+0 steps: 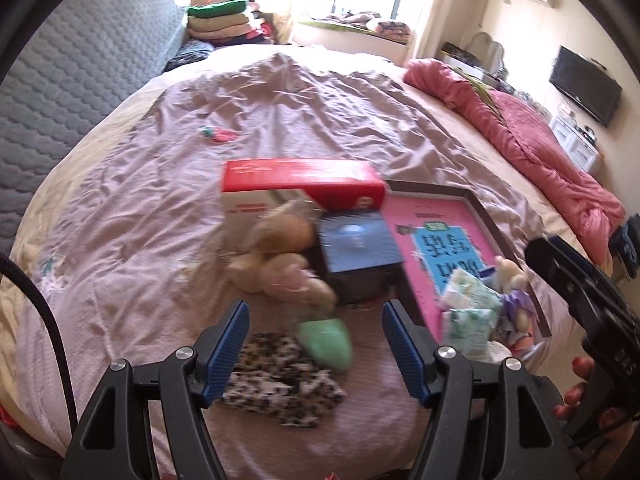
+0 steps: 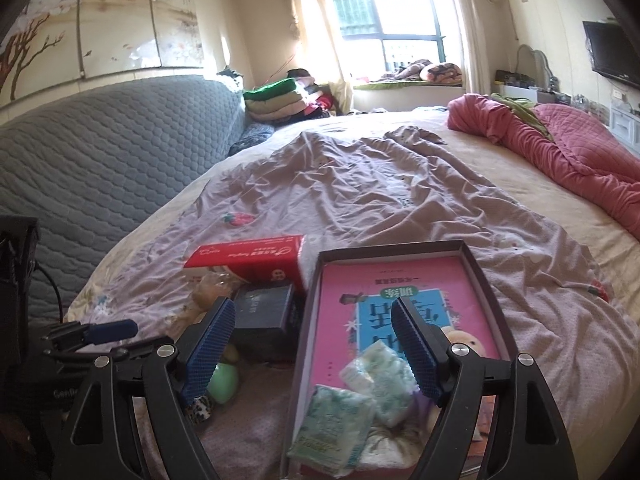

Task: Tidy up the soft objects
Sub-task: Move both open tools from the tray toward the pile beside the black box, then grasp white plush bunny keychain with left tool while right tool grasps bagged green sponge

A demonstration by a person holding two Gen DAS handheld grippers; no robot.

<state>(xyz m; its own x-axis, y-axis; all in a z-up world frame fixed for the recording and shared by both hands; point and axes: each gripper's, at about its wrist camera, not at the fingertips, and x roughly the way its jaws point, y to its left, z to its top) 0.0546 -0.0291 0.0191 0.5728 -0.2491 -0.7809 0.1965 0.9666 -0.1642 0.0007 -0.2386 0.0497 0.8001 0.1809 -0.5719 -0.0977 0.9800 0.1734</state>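
1. While both tools are hovering over the bed [image 2: 400, 200], the left hand-held gripper [image 1: 314, 346] is standing with its jaws apart and gripping nothing; the leopard-print cloth [image 1: 280, 380] and the green soft piece [image 1: 326, 340] are lying on the sheet below the gap.
2. The right hand-held gripper [image 2: 312, 352] is also standing open and empty, its blue pads [image 2: 416, 356] hanging above the near end of the dark-rimmed tray [image 2: 472, 264].
3. The tray is lying on the crumpled mauve sheet [image 2: 360, 200] and is carrying a pink book [image 2: 400, 280] flat on its floor.
4. White-and-green soft packets [image 2: 340, 420] are sitting on the near end of the book, inside the tray, with a small plush toy [image 1: 508, 272] just beside them.
5. A beige plush toy [image 1: 280, 248], blurred in the left view, is lying outside the tray, leaning against the red-and-white box [image 1: 300, 184] and the dark box [image 1: 356, 248].
6. The dark box is sitting just beside the tray's left wall, the red-and-white box behind it.
7. A pink quilt [image 2: 560, 160] is lying bunched along the far right edge of the bed, well apart from the tray.
8. A grey quilted headboard [image 2: 100, 152] is standing at the left.
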